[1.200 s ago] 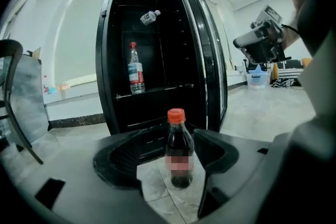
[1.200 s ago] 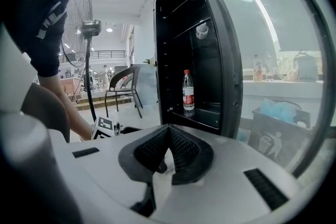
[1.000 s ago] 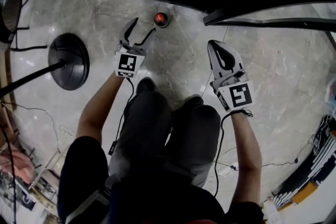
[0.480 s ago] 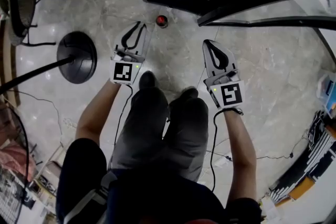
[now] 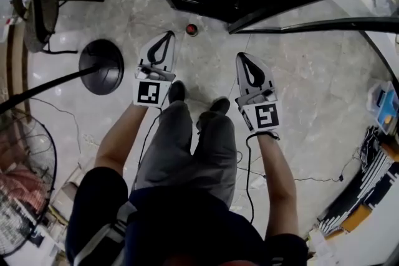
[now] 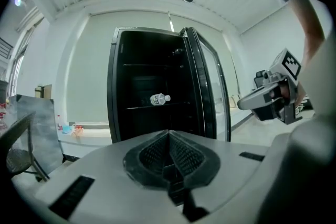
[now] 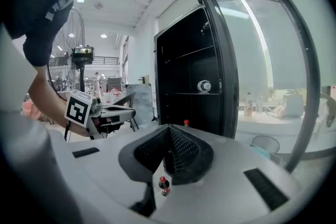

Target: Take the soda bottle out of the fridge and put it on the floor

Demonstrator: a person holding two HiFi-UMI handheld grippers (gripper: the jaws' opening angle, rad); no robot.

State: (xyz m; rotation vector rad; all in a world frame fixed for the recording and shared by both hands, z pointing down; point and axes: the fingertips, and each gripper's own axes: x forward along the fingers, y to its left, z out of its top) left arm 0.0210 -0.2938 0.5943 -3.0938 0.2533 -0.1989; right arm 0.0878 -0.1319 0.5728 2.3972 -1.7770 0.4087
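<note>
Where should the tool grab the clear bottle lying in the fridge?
Probably mid-body on the clear bottle, coming straight in through the open front of the fridge. It lies on its side along the shelf, so its long side faces out and the tool can close across the round body.

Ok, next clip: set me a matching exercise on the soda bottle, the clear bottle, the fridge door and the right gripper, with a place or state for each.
Things:
1. soda bottle
2. clear bottle
3. fridge door
4. right gripper

Places or states:
A. swung open
B. upright on the floor in front of the fridge
C. shut, with nothing between its jaws
D. on its side on a shelf inside the fridge

Pairs: 1-B, 2-D, 3-A, 4-C
</note>
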